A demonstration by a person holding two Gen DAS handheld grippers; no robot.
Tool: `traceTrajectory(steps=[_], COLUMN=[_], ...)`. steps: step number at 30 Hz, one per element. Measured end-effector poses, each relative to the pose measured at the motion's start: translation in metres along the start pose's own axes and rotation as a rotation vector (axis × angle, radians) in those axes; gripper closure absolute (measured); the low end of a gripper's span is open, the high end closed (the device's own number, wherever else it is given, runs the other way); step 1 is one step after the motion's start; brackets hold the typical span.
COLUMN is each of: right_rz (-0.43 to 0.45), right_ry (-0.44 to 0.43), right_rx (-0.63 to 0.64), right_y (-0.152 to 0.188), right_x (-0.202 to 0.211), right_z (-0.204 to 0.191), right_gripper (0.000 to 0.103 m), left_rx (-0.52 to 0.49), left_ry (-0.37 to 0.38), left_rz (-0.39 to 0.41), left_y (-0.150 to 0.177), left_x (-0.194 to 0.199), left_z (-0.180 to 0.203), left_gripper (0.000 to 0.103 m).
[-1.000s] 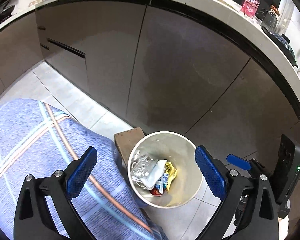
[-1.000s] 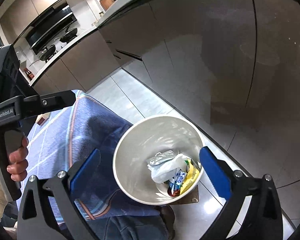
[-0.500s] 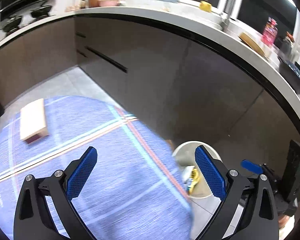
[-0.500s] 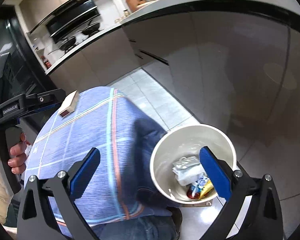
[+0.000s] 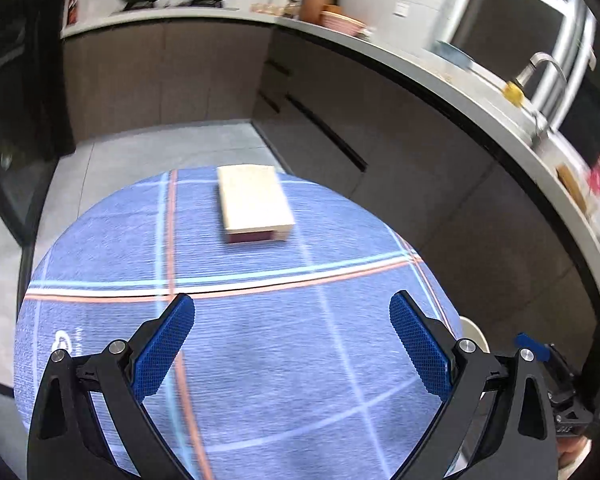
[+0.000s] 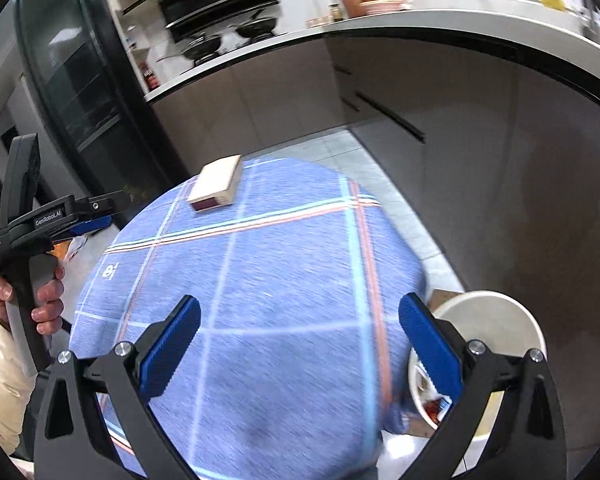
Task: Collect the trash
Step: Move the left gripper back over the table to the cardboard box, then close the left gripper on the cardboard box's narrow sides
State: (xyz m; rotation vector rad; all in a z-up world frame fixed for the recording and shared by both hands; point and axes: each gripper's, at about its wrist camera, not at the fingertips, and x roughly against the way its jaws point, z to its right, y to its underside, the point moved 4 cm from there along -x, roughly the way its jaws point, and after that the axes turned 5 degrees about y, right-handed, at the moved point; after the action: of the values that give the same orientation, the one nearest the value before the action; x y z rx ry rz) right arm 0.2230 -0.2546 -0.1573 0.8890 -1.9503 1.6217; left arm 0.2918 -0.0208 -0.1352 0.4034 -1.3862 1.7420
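A white trash bin (image 6: pixel 488 316) with wrappers inside stands on the floor at the table's right edge; only a sliver of its rim (image 5: pixel 471 330) shows in the left wrist view. A small beige box (image 5: pixel 254 202) lies on the far side of the round table with the blue plaid cloth (image 5: pixel 280 320); it also shows in the right wrist view (image 6: pixel 216 186). My left gripper (image 5: pixel 292 344) is open and empty above the cloth. My right gripper (image 6: pixel 300 344) is open and empty above the cloth, with the bin behind its right finger. The left gripper's body (image 6: pixel 32 224) shows at the left of the right wrist view.
Grey kitchen cabinets (image 5: pixel 380 120) and a countertop (image 5: pixel 440 76) curve behind and to the right of the table. A sink tap (image 5: pixel 540 64) and a stove with pans (image 6: pixel 228 40) are on the counter. A dark tall cabinet (image 6: pixel 80 92) stands at left. Tiled floor (image 5: pixel 140 152) lies beyond the table.
Both grippers have swung up and left from over the trash bin to over the table. The beige box has come into central view; the bin has slid to the right edge.
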Motion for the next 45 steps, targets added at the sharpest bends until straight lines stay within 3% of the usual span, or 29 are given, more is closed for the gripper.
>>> traceTrajectory(steps=[2,6,11,18,25,32,34,37,41,45], right_rz=[-0.025,-0.06,-0.108,-0.162,-0.18,-0.177,-0.178,-0.165,-0.163,-0.192], right_ry=[-0.032,-0.092,-0.168,-0.188,-0.178,-0.174,-0.174,-0.147,-0.189,-0.234], right_rx=[0.012,0.055,0.119,0.226,0.39,0.474,0.484,0.513,0.537,0.556], right_y=[-0.011,-0.032,-0.058,-0.08,-0.089,-0.094,-0.094,-0.089,-0.066,-0.029], right_x=[-0.016,-0.049,-0.095,-0.16,-0.207,-0.226,-0.229,-0.223,-0.191,-0.154], right_z=[-0.018,-0.053,-0.092,-0.12,-0.143,-0.149,-0.151,-0.151,-0.153,-0.155], right_gripper=[0.003,0.004,0.006,0.015,0.024,0.031,0.053,0.065,0.066,0.064], left_rx=[0.046,0.138,0.146,0.18,0.218,0.274,0.291,0.287,0.272,0.239], left_ry=[0.012,0.078,0.121,0.213,0.281,0.321,0.33,0.337,0.366,0.388], left_rz=[-0.009,-0.046,-0.101,-0.203,-0.26,-0.291,-0.307,-0.294,-0.301,-0.328], left_y=[-0.004,-0.02,-0.039,-0.06,-0.078,-0.09,-0.088,-0.083,-0.062,-0.02], left_x=[0.0,-0.011,-0.038,-0.095,-0.135,-0.166,-0.172,-0.167,-0.149,-0.117], left_z=[-0.023,-0.062,-0.083,-0.1,-0.112,-0.114,-0.116,-0.118,-0.117,-0.11], left_gripper=[0.011,0.026,0.033,0.049,0.054,0.056,0.069,0.07,0.072,0.073])
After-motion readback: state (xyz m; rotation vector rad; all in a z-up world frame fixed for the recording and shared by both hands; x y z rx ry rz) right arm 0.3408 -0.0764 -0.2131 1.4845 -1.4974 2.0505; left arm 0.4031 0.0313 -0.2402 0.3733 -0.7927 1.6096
